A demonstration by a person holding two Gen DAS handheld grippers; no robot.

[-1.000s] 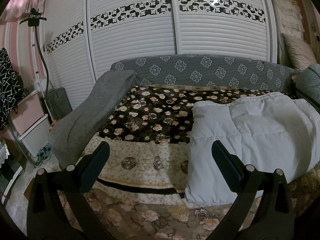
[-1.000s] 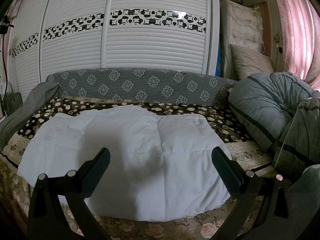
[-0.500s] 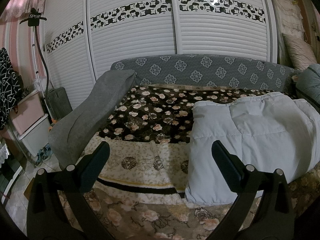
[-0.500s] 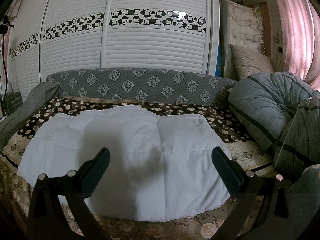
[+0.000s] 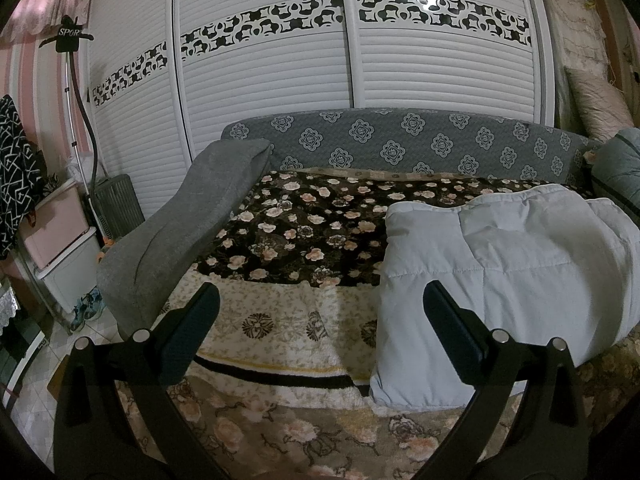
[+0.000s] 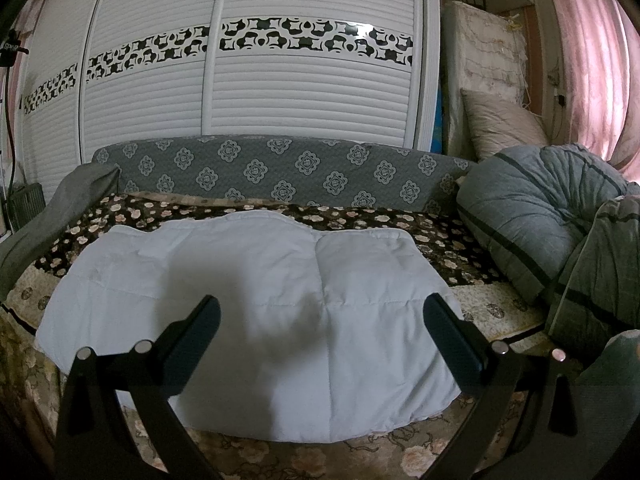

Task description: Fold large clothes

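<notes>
Left wrist view. The left gripper (image 5: 320, 312) is spread wide and grasps nothing; its two dark fingers (image 5: 192, 328) hang above the front edge of a sofa bed (image 5: 400, 148). A white quilted garment (image 5: 500, 280), folded into a padded slab, lies on the right half of the bedding, its left edge just beside the right-hand finger in the picture. It rests partly on a dark floral blanket (image 5: 304, 224) and partly on a cream patterned throw (image 5: 272, 320). A grey cushion (image 5: 180, 232) slopes down the sofa's left end. White louvred wardrobe doors (image 5: 264, 92) fill the background.

Right wrist view. The right gripper (image 6: 320, 320) is likewise fully released and empty, held over the garment (image 6: 260, 320), which spreads flat across the middle of the bed. A dark patch, probably a shadow, falls on its centre. A grey striped duvet (image 6: 532, 216) is bundled at the right, apart from the garment.
</notes>
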